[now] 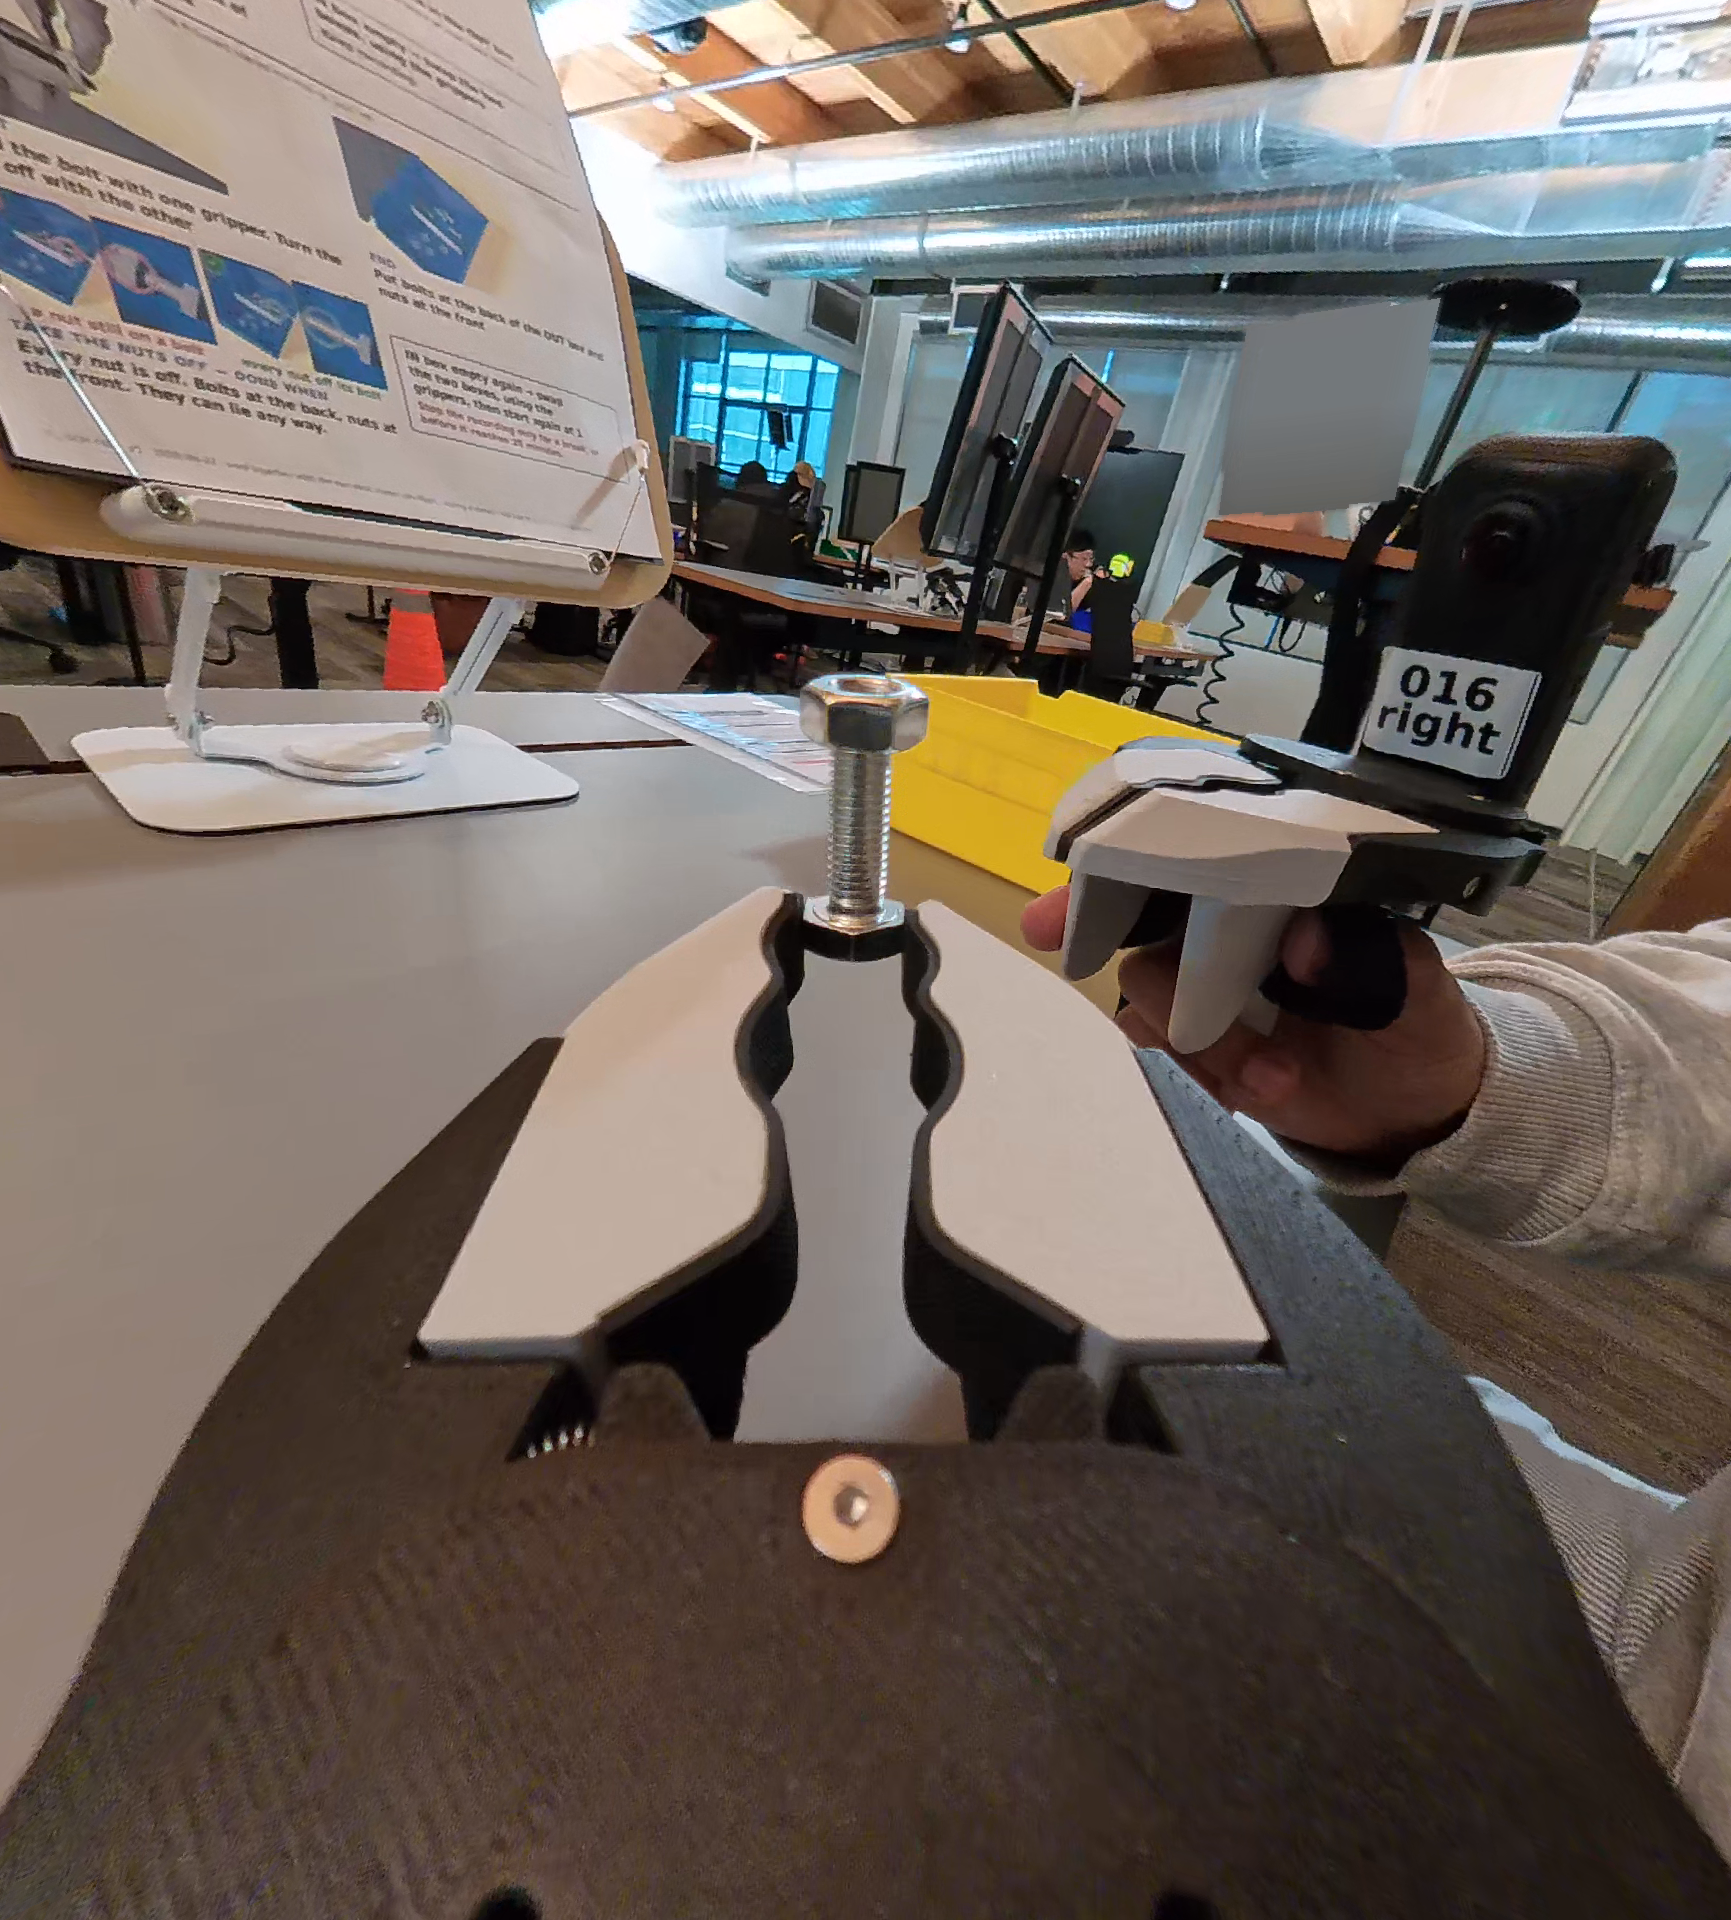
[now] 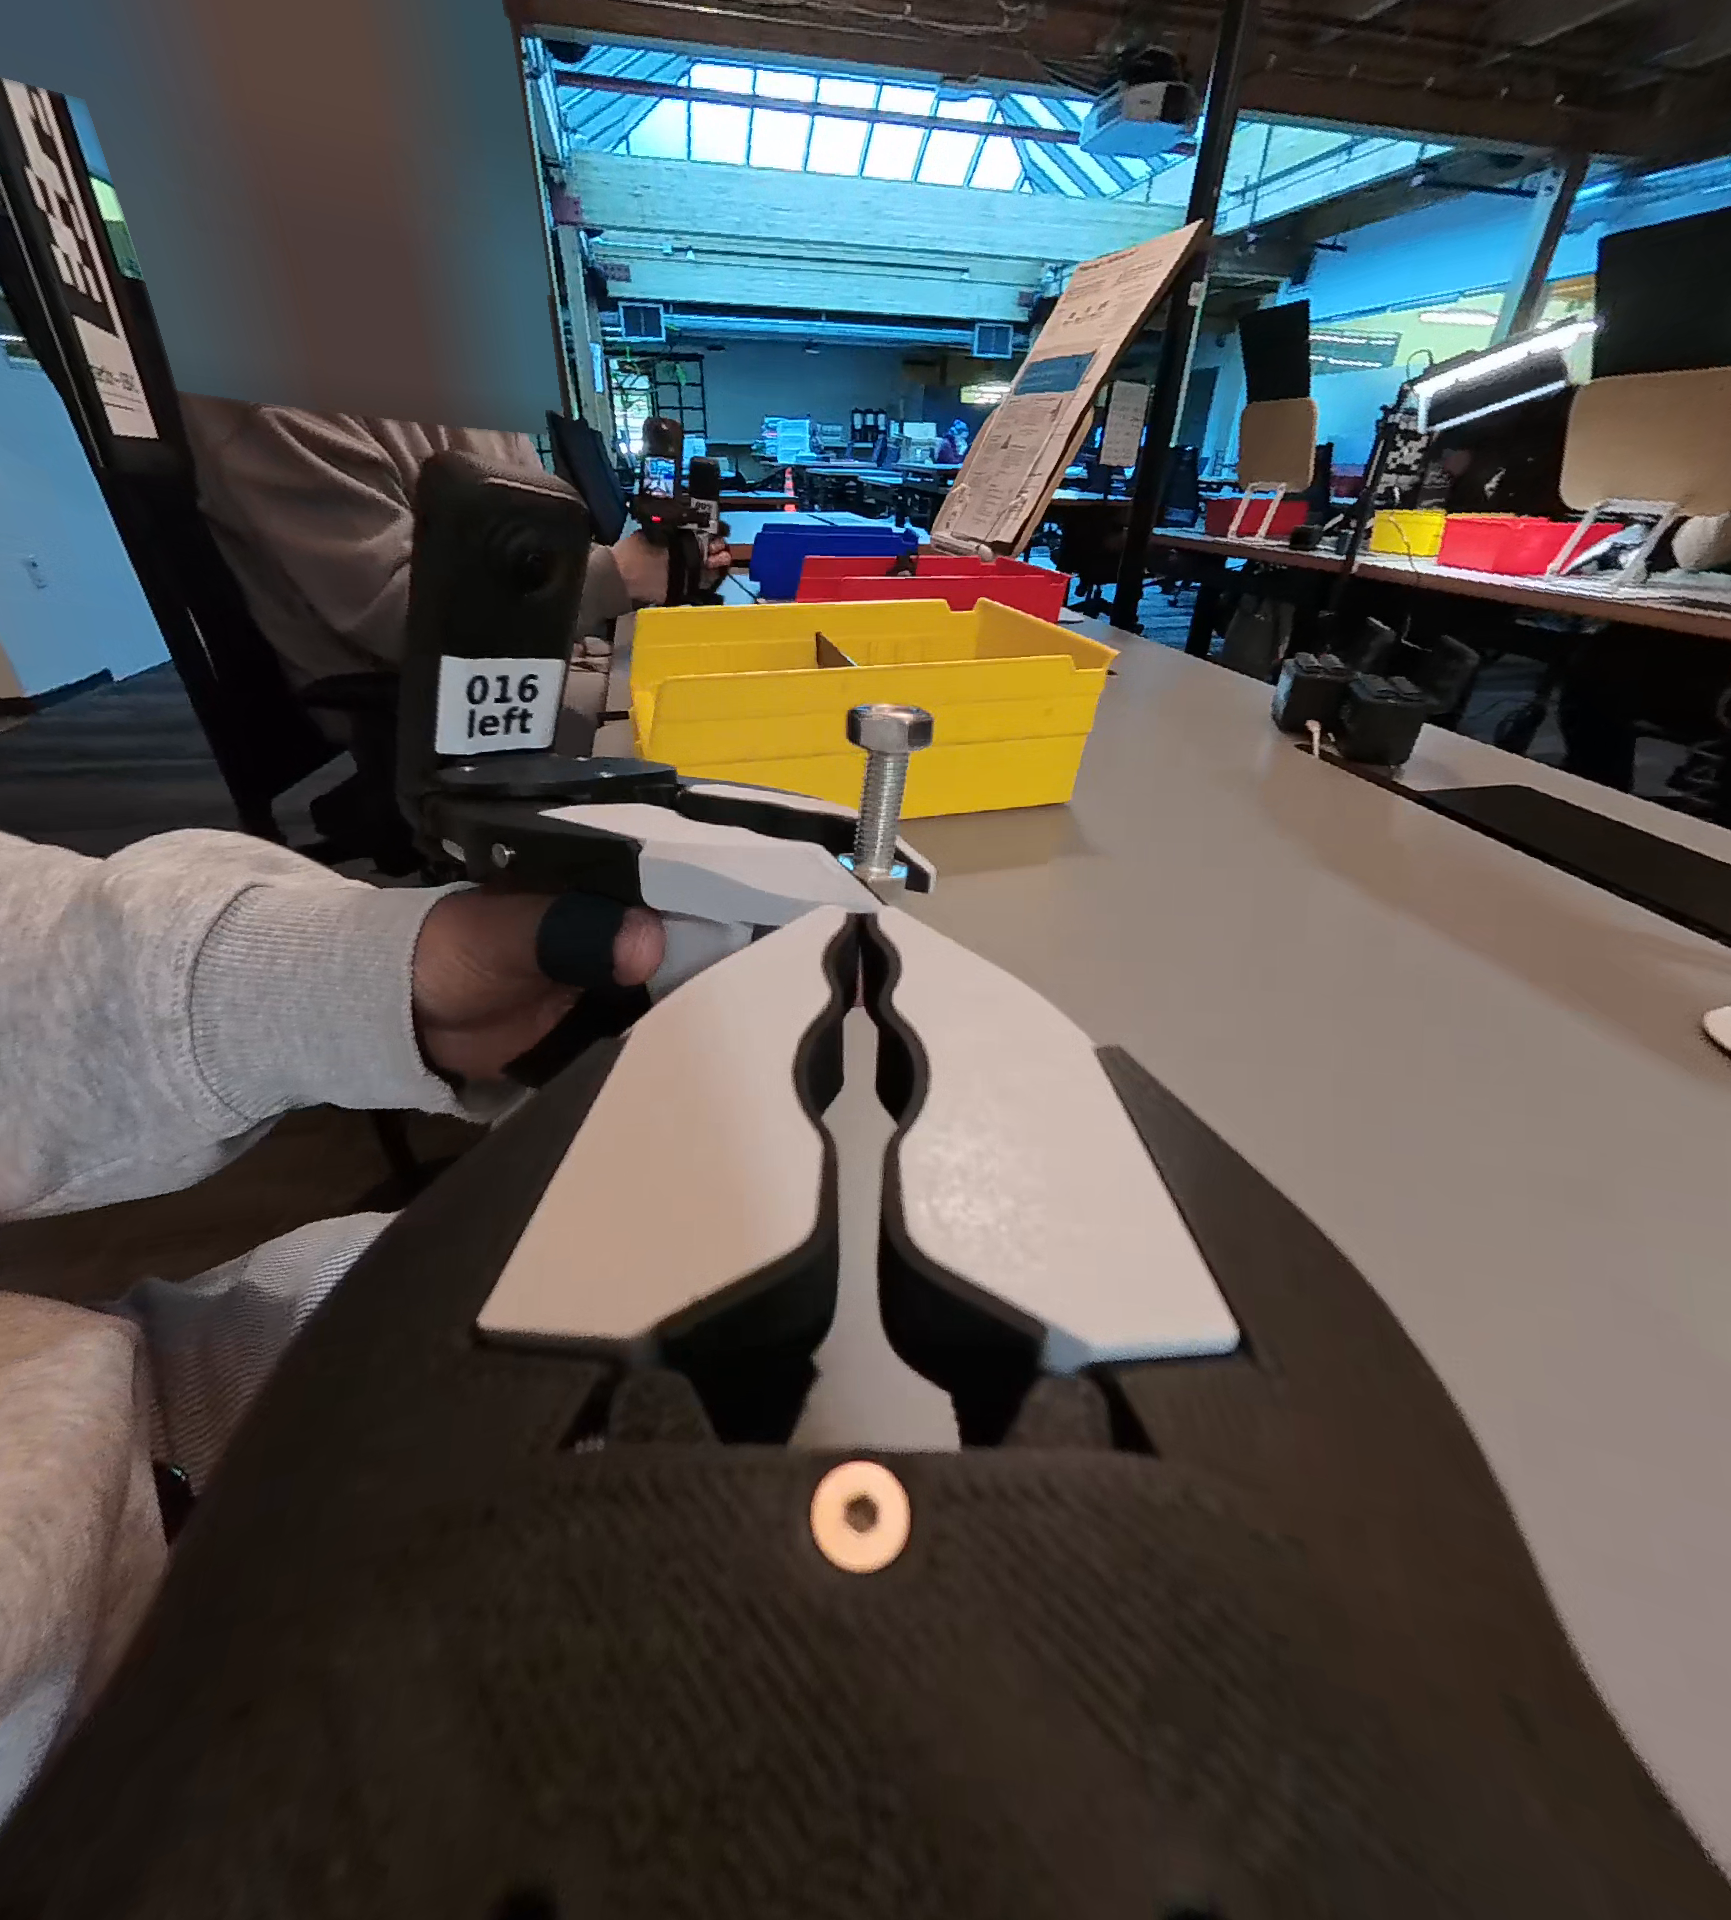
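Note:
My left gripper (image 1: pixel 853 928) is shut on a steel hex nut (image 1: pixel 853 916) threaded at the low end of a silver bolt (image 1: pixel 861 790). The bolt stands upright above the fingertips, hex head on top, held above the grey table (image 1: pixel 217 1039). My right gripper (image 2: pixel 859 928) is shut and empty, its tips just below and in front of the left gripper (image 2: pixel 887 871), not touching the bolt (image 2: pixel 887 784). In the left wrist view the right gripper (image 1: pixel 1056 840) hangs to the right of the bolt, apart from it, held by a hand in a grey sleeve.
A yellow bin (image 2: pixel 861 675) stands on the table just behind the bolt; it also shows in the left wrist view (image 1: pixel 986 769). Red (image 2: pixel 934 582) and blue (image 2: pixel 830 545) bins lie farther back. A white document stand with an instruction sheet (image 1: pixel 321 758) stands at the left. Black devices (image 2: pixel 1360 707) sit at the right.

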### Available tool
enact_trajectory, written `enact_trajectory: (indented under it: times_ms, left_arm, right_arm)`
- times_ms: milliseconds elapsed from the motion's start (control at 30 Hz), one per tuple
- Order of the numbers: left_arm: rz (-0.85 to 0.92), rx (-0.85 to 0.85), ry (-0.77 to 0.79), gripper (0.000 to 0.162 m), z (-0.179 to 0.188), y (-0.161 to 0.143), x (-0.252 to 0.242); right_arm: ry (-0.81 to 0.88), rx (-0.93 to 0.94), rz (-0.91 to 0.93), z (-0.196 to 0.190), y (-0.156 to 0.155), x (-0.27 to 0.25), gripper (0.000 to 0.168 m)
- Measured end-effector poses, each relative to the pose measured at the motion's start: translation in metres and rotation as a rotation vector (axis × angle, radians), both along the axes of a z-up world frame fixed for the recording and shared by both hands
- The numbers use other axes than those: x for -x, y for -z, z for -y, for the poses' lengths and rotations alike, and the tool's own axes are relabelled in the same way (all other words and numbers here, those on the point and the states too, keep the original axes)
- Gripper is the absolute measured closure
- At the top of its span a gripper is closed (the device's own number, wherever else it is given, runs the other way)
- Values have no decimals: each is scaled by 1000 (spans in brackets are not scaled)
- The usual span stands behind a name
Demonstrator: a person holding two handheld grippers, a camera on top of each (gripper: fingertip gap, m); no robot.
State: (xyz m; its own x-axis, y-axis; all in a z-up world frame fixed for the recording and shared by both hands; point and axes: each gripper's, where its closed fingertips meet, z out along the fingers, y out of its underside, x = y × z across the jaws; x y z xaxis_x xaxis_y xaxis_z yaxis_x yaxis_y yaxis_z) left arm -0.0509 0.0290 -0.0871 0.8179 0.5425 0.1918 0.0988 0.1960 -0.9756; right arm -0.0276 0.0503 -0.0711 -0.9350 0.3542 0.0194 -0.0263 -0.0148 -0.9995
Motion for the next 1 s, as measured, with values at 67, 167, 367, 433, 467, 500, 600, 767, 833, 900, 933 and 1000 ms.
enact_trajectory:
  times_ms: [67,167,367,433,467,500,600,767,833,900,933,1000]
  left_arm:
    - [1,0,16,144,-5,0,1]
    - [-2,-4,42,144,-14,-1,1]
    - [-6,-8,91,144,-29,-1,0]
    - [-5,-10,102,144,-33,-1,0]
    - [-4,-10,108,144,-35,-1,-1]
    - [-4,-9,115,144,-37,-1,-2]
    - [-5,-5,127,144,-41,-1,-3]
    - [-8,1,137,144,-45,0,-4]
    - [-8,0,142,144,-45,1,-6]
    - [-4,-14,149,144,-47,-1,-8]
    - [1,-28,155,144,-48,-3,-9]
    - [10,-54,168,144,-52,-6,-10]
  right_arm:
    - [17,4,0,-5,-1,1,168]
    - [44,1,-3,-13,0,1,168]
    - [90,26,21,-28,-2,4,168]
    - [105,35,27,-33,-3,6,168]
    - [111,38,31,-34,-3,6,168]
    - [115,42,36,-36,-3,7,168]
    - [122,58,51,-40,-5,7,168]
    - [132,136,114,-47,-11,11,167]
    - [120,215,166,-52,-19,12,163]
    - [145,266,176,-63,-26,14,162]
    - [161,288,159,-68,-30,14,162]
    - [166,303,133,-75,-35,11,162]
